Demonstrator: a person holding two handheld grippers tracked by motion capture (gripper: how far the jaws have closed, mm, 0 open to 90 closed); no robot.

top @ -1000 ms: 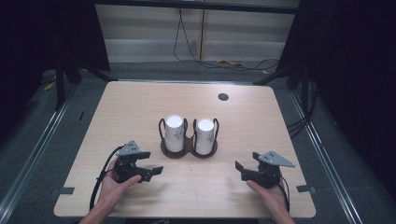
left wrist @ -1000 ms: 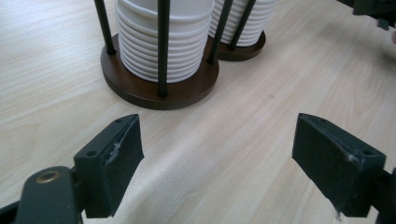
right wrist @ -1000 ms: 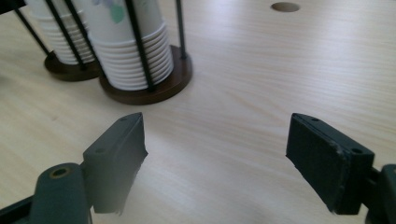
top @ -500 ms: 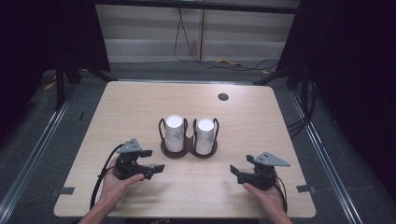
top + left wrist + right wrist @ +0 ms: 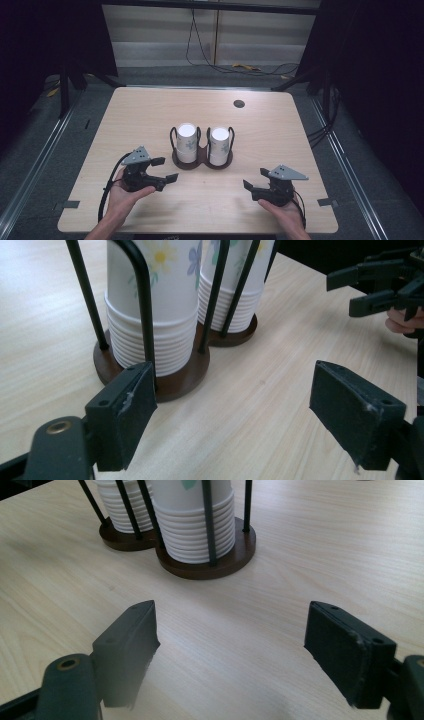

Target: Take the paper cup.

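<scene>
Where frames crop them, cup stacks (image 5: 150, 295) lose tops.

Setting: a lab or recording studio bay, not a home. A pale wood-grain surface (image 5: 150, 115) with a round cable grommet (image 5: 239, 104) stands alone on grey carpeted floor (image 5: 60, 150). Black curtains (image 5: 380, 75) close both sides. Behind it, a plain panelled wall (image 5: 155, 35) with loose cables (image 5: 205, 45) hanging down and trailing along the floor. Metal rails (image 5: 30, 175) run along the floor at either side of the surface, and dark stand legs (image 5: 67, 82) sit at the back corners. Tape marks (image 5: 67, 205) on the floor near the front corners. No furniture or household fittings around.
</scene>
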